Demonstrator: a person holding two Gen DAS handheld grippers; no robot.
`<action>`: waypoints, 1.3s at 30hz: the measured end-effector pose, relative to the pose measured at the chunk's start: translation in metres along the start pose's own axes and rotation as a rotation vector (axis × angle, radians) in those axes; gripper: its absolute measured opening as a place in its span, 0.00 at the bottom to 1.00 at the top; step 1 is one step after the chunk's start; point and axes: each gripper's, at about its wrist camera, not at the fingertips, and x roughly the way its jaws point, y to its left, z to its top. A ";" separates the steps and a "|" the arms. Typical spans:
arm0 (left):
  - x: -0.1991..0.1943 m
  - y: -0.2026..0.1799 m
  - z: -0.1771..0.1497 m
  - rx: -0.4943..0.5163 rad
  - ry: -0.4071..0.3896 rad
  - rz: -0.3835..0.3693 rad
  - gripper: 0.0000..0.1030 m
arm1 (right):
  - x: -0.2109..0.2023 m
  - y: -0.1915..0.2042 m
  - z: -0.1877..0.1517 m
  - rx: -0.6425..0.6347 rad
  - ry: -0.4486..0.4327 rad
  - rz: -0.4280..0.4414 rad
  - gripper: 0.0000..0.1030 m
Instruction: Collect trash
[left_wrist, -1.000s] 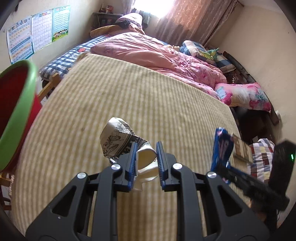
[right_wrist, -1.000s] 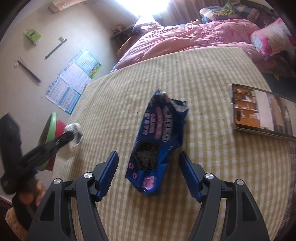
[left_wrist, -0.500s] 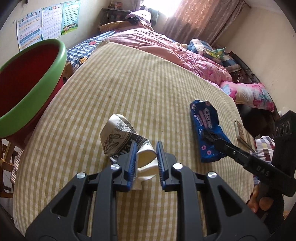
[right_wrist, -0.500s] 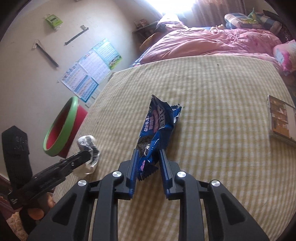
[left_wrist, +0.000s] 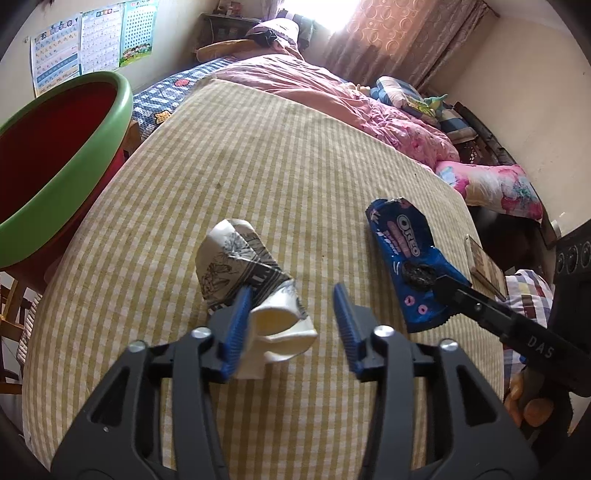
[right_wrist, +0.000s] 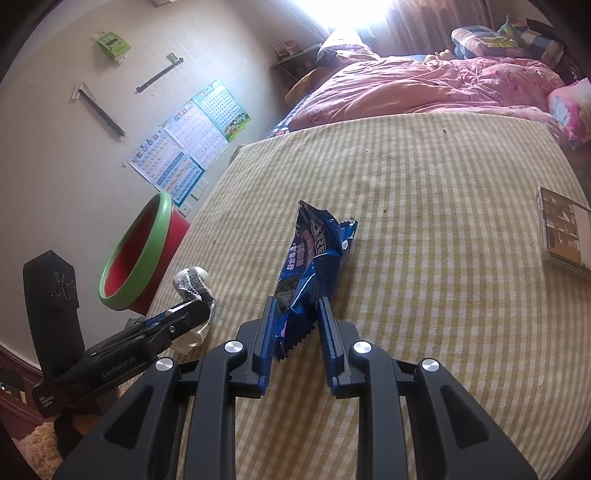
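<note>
Left gripper (left_wrist: 291, 317): jaws spread apart; crushed paper cup (left_wrist: 251, 284) lies between them on the checked tablecloth (left_wrist: 258, 155), touching the left pad only, clear of the right one. Right gripper (right_wrist: 295, 328): jaws drawn in and clamped on the lower end of the blue Oreo wrapper (right_wrist: 314, 254); the wrapper's upper end rises over the cloth, a cookie showing through the torn opening. Red bin with green rim (left_wrist: 55, 162) stands off the table's left edge, near the cup. A photo-covered box (right_wrist: 565, 232) lies near the right edge, well apart from the wrapper. Pink quilt (right_wrist: 424, 88) on the bed beyond the table.
</note>
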 end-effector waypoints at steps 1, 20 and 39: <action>-0.001 0.001 0.000 -0.003 -0.003 0.000 0.47 | 0.000 0.000 0.000 0.000 0.000 0.000 0.22; -0.016 0.023 -0.004 -0.035 -0.017 0.003 0.23 | 0.004 0.022 -0.001 -0.022 -0.004 0.021 0.22; -0.049 0.057 0.006 -0.062 -0.091 -0.006 0.23 | 0.020 0.053 0.006 -0.064 -0.010 0.022 0.24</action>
